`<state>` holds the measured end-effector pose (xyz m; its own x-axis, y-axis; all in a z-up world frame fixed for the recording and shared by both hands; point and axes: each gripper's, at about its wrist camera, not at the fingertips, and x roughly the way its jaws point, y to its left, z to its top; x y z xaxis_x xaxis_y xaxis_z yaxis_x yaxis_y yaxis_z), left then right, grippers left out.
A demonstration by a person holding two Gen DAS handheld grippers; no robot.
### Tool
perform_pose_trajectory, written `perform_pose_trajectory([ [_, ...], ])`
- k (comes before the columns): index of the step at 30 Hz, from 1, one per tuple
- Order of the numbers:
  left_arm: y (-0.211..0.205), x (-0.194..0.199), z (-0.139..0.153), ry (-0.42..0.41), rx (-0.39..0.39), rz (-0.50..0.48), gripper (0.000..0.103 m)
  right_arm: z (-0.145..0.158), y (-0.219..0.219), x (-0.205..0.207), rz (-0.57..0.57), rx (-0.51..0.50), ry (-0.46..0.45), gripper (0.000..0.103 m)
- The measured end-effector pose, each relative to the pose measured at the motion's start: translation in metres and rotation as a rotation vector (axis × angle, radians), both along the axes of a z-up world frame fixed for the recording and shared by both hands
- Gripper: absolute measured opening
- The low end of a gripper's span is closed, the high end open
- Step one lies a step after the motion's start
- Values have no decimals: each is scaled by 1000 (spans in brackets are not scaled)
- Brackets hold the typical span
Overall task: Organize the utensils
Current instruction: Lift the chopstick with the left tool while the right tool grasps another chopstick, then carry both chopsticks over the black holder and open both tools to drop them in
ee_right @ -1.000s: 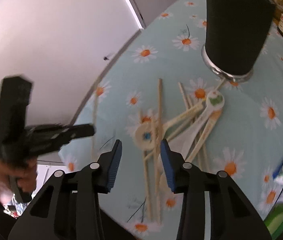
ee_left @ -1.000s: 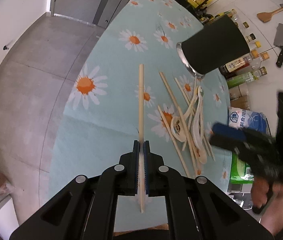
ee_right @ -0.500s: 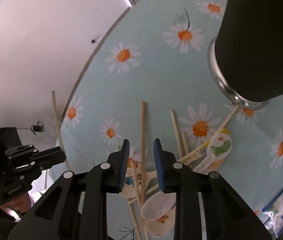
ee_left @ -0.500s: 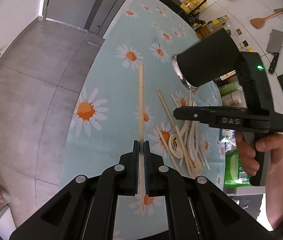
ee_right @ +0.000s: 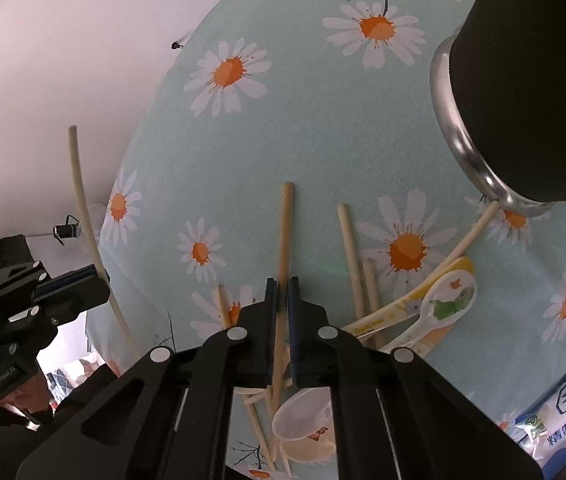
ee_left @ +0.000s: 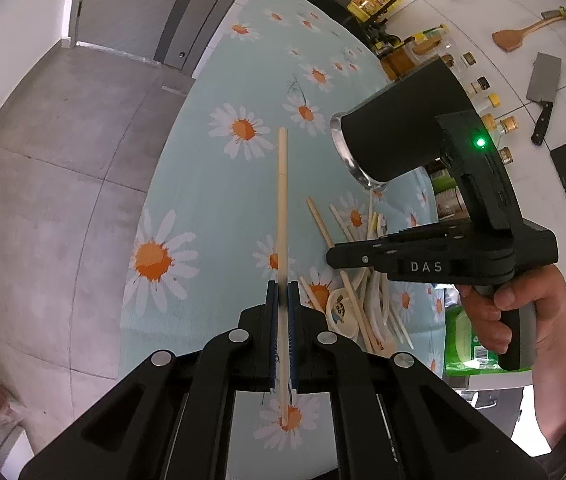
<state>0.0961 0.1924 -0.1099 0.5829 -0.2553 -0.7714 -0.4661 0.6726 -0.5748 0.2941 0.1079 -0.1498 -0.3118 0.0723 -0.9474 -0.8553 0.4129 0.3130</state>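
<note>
Two views:
Left wrist, left gripper (ee_left: 282,294): jaws clamped on a held chopstick (ee_left: 282,208), raised above the daisy tablecloth (ee_left: 219,184).
Left wrist, black cup (ee_left: 395,136): stands right of the chopstick tip; loose utensil pile (ee_left: 359,300) lies below it, under the right gripper (ee_left: 333,258).
Right wrist, right gripper: jaws narrowed around a table chopstick (ee_right: 285,232); whether the pads touch it cannot be told.
Right wrist, spoons (ee_right: 439,304): lie beside the jaws, among further chopsticks.
</note>
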Motion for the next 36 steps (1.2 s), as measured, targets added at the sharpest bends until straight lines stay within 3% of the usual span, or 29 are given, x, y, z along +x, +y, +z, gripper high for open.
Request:
perform_pose_trajectory([
  [15, 6, 16, 15, -9, 42, -15, 3, 51, -41, 18, -54, 145, 16, 6],
  [22, 0, 26, 23, -23, 68, -44, 3, 91, -69, 33, -119, 296, 11, 6],
  [30, -7, 46, 51, -102, 127, -97, 3, 142, -103, 40, -219, 516, -27, 6],
  [36, -9, 68, 88, -210, 195, -156, 3, 164, -114, 55, -331, 658, -62, 6],
])
